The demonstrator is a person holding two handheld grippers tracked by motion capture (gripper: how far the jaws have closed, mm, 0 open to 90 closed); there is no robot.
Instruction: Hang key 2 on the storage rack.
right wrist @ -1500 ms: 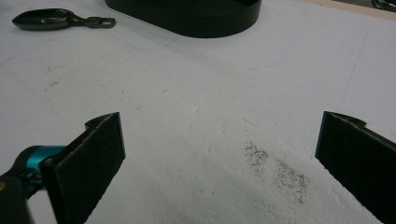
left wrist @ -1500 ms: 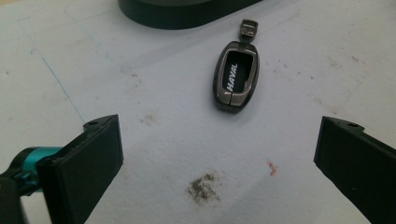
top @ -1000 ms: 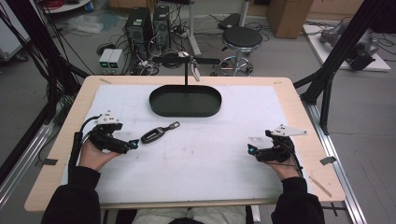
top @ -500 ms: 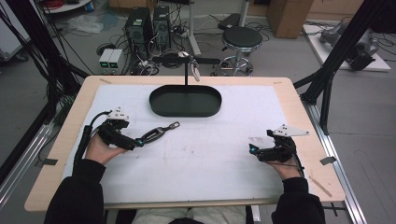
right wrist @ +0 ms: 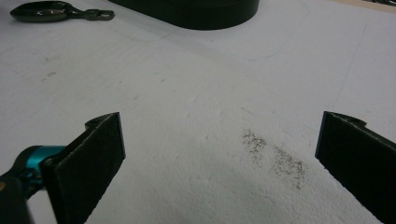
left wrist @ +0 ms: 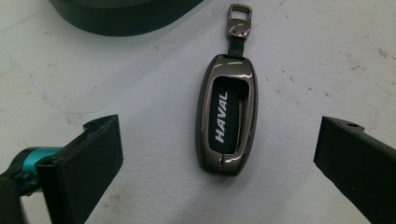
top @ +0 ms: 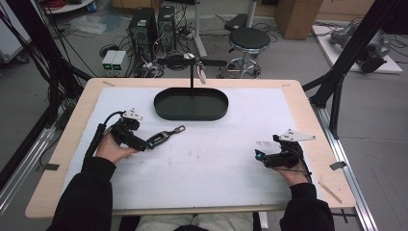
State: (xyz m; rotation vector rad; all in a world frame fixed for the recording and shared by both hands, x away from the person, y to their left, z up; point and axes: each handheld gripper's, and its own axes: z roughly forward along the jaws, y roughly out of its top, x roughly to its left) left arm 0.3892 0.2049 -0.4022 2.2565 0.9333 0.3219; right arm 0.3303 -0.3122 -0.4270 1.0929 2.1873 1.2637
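My open left claw (left wrist: pixel 212 154) has advanced to straddle the glossy grey key fob (left wrist: pixel 227 114) at frame centre, ready to grip it; my right claw (top: pixel 259 155) idles open.

Lab: computer towers (top: pixel 153 24), floor cables (top: pixel 62 43)

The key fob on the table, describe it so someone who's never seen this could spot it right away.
On the white mat, just left of the black oval tray, the key fob lies between the left gripper's open jaws. It alone is glossy grey, lettered HAVAL, with a metal clip.
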